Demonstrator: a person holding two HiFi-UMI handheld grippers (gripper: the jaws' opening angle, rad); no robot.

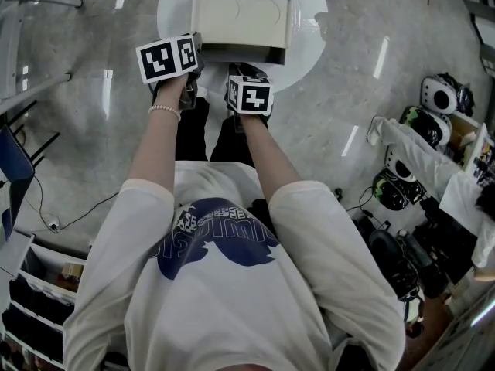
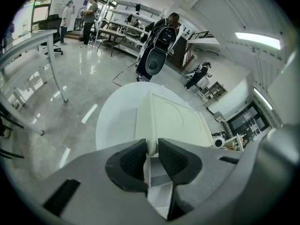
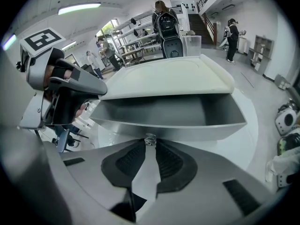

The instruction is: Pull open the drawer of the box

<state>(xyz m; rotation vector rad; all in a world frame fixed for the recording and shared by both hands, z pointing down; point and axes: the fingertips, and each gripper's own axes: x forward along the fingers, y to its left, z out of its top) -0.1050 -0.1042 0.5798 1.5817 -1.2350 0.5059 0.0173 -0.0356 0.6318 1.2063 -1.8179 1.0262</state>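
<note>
Cream rectangular box (image 1: 240,14) sits on round white table (image 1: 174,10), its grey drawer (image 3: 168,111) partly out. R gripper (image 3: 150,145) clamps drawer's small clear knob (image 3: 150,138). L gripper (image 2: 151,148) pinches box's near corner.

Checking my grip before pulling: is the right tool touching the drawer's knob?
Touching. The right gripper view shows the right tool with its jaw tips pinched on the small clear knob at the front of the partly open drawer, no gap either side.
</note>
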